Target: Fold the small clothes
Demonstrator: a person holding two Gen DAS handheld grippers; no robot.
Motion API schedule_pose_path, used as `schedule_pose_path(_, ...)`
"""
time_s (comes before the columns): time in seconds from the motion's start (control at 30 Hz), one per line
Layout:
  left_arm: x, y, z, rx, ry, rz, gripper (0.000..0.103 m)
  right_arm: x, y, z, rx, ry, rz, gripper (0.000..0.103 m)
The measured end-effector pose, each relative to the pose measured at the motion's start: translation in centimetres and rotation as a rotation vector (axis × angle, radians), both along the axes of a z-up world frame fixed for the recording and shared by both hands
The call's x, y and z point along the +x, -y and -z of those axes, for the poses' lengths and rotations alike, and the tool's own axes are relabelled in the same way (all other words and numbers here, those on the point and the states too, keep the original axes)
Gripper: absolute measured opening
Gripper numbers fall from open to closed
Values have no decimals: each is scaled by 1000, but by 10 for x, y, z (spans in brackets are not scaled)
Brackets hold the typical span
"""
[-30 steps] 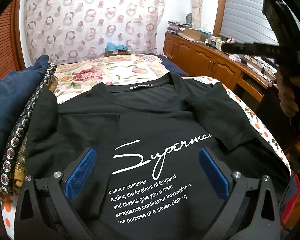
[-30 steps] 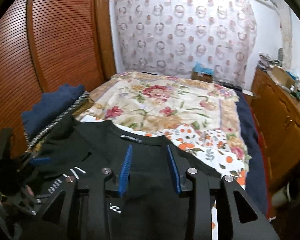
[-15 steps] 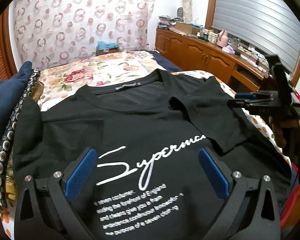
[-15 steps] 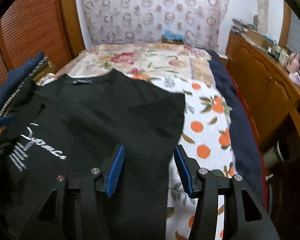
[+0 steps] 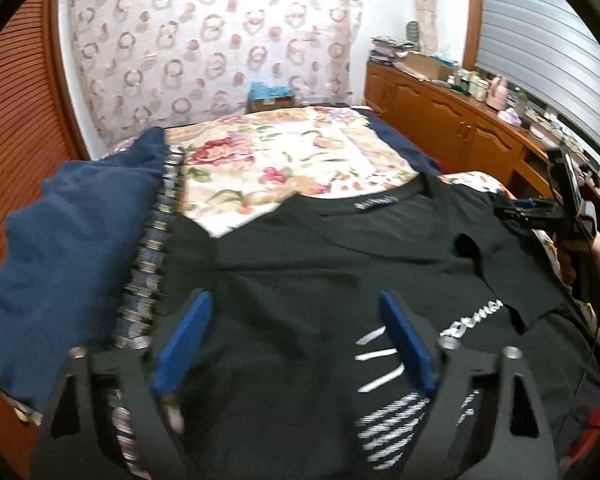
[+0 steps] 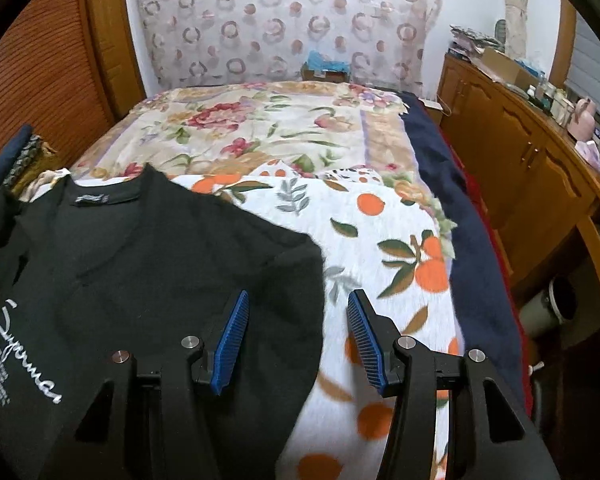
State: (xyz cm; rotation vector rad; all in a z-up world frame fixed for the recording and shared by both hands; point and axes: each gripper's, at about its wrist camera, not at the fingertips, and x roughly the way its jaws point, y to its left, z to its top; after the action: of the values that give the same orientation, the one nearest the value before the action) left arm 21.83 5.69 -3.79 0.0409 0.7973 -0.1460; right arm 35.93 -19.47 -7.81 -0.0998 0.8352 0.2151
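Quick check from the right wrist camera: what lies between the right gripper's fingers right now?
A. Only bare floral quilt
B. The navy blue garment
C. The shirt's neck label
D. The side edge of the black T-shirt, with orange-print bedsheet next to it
D. In the right wrist view the right gripper stands open over the black T-shirt edge, which runs down between its fingers, with the orange-print bedsheet showing beside it.

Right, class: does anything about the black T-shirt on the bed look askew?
Yes. The black T-shirt has one sleeve folded in over its chest, covering the end of the white lettering, and its other side butts against the navy bedding.
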Motion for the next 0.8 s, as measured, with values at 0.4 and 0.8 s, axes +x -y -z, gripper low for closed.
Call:
schedule_pose_path(0.4, 45, -39, 7, 87, -116, -30, 48, -2, 0, 12, -4, 16, -36, 78)
schedule_pose_path(0.8, 69, -31, 31, 209, -207, -41, 36, 4, 7, 9, -2, 3, -38, 88)
